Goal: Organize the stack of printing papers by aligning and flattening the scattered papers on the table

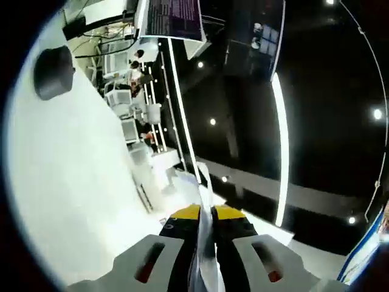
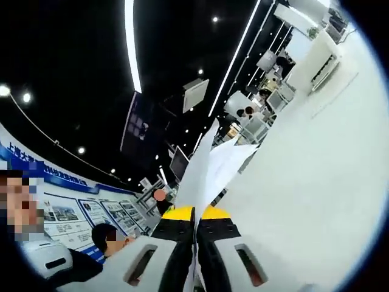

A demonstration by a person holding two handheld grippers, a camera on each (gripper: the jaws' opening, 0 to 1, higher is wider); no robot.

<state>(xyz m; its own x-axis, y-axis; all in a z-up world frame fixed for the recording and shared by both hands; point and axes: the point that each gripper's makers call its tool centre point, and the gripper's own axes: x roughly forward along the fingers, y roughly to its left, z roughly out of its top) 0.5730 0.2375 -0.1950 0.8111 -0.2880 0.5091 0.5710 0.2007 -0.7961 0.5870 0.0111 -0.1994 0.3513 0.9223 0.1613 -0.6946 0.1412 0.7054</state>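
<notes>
In the left gripper view my left gripper [image 1: 206, 214] is shut on the edge of white printing papers [image 1: 205, 201], which stand up thin between the yellow-tipped jaws. In the right gripper view my right gripper [image 2: 195, 213] is shut on the papers [image 2: 213, 164] too; the sheets rise edge-on from the jaws and fan apart a little at the top. Both views are rolled and tilted up toward a dark ceiling. A broad white surface [image 1: 73, 182] fills one side of the left view, and a similar white surface [image 2: 316, 164] one side of the right view.
A dark round object [image 1: 53, 72] sits on the white surface in the left view. Desks with monitors and people [image 1: 130, 79] lie far off. A seated person [image 2: 106, 240] and a wall of posters [image 2: 73, 213] show at the lower left of the right view.
</notes>
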